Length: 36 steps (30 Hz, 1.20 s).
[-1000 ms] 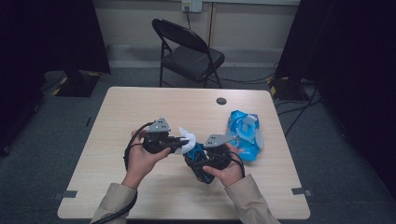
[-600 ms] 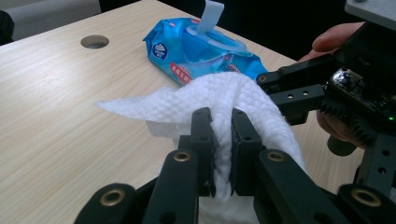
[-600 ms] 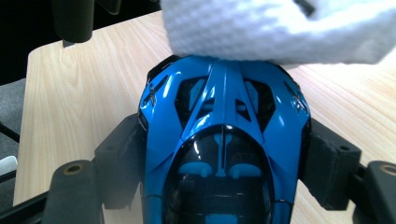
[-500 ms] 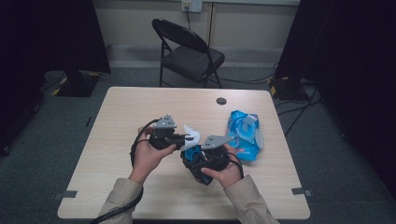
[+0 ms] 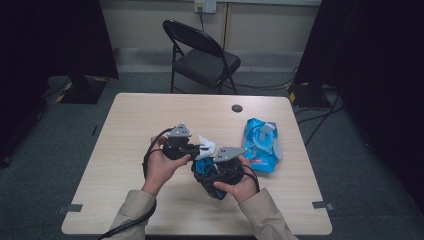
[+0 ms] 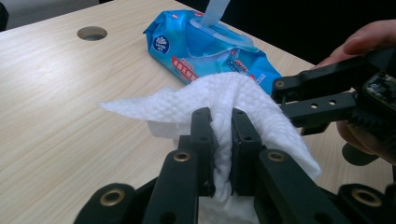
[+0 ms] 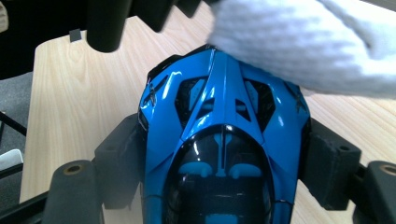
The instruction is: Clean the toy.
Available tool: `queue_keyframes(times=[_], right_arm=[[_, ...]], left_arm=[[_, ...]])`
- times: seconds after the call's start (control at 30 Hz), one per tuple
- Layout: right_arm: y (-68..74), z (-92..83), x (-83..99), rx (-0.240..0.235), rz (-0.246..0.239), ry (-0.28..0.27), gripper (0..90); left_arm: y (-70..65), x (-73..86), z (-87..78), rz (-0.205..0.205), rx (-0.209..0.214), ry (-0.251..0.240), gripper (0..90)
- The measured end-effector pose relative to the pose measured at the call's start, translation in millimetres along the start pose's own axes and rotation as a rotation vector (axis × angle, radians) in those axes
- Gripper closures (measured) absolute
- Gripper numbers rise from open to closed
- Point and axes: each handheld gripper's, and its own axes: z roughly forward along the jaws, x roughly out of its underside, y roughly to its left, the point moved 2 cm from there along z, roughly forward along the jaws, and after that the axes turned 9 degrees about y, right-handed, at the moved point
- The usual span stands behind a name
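A: Moved since earlier: left claw (image 5: 199, 148) with wipe (image 5: 206, 147), shifted right, closer to the car (image 5: 204, 169).
B: Left claw state?
A: Clamped on the wipe, which lies against the car's front.
B: Right claw (image 7: 224, 154)?
A: Jaws wide, pressing both flanks of the car, held above the bench (image 5: 125, 130).
B: Pack (image 5: 260, 142)?
A: On bench, right side, lid up.

Both forearms come in from the near table edge, the 2 hands close together. The left gripper (image 5: 199, 149) points toward the right one, jaws pinched tight. The right gripper (image 5: 204, 170) seems angled leftward, jaws spread wide and clamped.
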Motion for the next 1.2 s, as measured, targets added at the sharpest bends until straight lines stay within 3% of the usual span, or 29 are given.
queue_keyframes(times=[0.43, 0.67, 0.83, 1.2], right_arm=[[-0.5, -0.2, 0.9, 0.0, 0.0, 0.001, 25.0], [0.2, -1.5, -0.2, -0.006, -0.001, -0.007, 25.0], [-2.3, -3.9, 0.0, 0.001, 0.004, -0.013, 25.0], [-12.9, -9.8, 3.0, 0.029, 0.042, -0.024, 25.0]], left_arm=[[8.9, 4.0, 4.4, -0.038, 0.012, -0.021, 81.4], [20.3, 13.8, -0.1, -0.077, -0.019, -0.028, 81.2], [25.5, 22.3, -7.1, -0.09, -0.032, -0.028, 81.3], [23.9, 30.7, -36.2, -0.062, -0.024, -0.038, 81.3]])
